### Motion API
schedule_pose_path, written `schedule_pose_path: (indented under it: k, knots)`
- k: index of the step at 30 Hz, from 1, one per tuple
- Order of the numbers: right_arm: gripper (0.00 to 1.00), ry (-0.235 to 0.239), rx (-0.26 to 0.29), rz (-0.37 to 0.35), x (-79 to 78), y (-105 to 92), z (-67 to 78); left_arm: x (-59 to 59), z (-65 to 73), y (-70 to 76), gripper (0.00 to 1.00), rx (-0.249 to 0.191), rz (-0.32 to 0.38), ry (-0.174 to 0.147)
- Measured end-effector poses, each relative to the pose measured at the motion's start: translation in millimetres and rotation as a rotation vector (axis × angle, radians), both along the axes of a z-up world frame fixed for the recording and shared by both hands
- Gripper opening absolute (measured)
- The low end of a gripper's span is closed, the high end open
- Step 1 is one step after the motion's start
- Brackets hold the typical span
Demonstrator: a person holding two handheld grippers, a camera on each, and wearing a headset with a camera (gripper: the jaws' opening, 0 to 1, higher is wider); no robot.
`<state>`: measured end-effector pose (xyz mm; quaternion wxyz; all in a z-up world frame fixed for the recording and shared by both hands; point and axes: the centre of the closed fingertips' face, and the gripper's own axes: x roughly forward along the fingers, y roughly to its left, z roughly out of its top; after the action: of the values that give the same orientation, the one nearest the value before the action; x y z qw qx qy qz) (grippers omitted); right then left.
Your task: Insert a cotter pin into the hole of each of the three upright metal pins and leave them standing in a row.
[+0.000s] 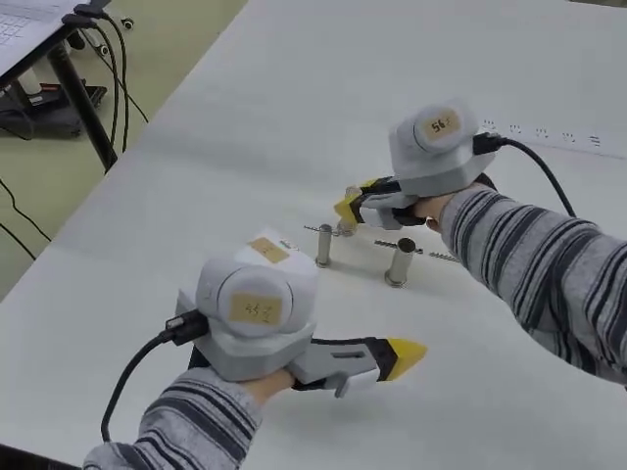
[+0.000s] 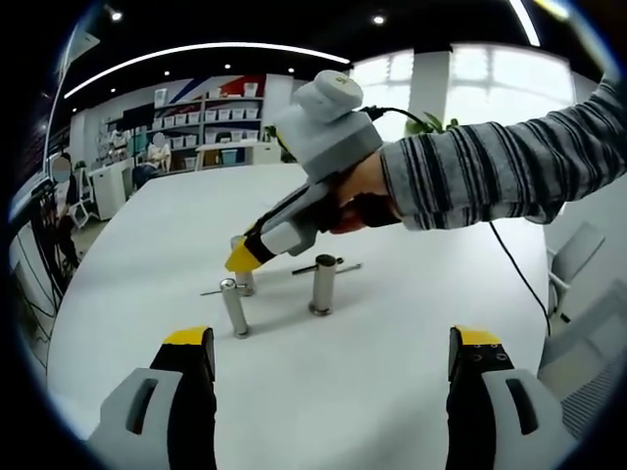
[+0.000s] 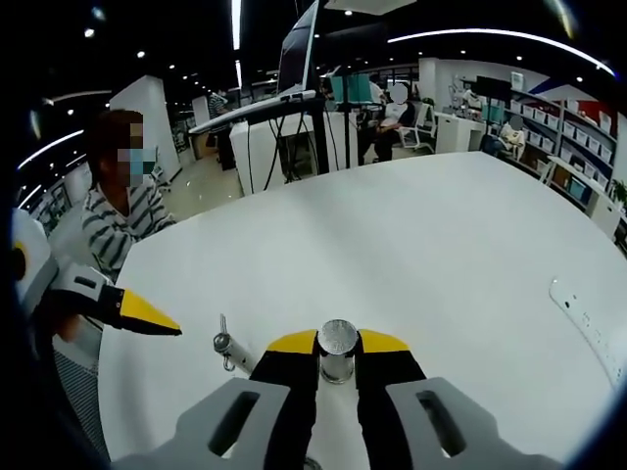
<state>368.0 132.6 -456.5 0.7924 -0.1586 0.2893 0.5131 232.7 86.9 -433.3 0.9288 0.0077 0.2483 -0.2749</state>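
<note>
Clamping pin (image 3: 338, 338) | right hand-held gripper (image 3: 338, 345) | left hand-held gripper (image 2: 331, 341) agape over table (image 1: 343, 88)

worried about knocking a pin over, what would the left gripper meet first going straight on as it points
Probably the upright metal pin with a cotter pin through it, about midway between the jaws of the open left gripper in its own view; depth is unclear.
</note>
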Motion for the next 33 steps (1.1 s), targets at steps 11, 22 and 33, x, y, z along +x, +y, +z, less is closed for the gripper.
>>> schedule_pose_path:
  k: [11,22,33]
  knots:
    - [0.09,-0.027,-0.028,-0.06,3.9,-42.0,6.5,-0.8,2.6,-2.7,0.99,-0.001,-0.01,-0.008]
    - [0.09,-0.055,-0.068,-0.154,-13.1,-92.4,15.2,0.9,2.7,-1.2,0.99,0.007,-0.004,-0.018]
    - [0.09,-0.043,-0.085,-0.18,-34.7,-124.4,13.6,0.1,2.0,-1.7,0.98,0.01,-0.004,-0.014]
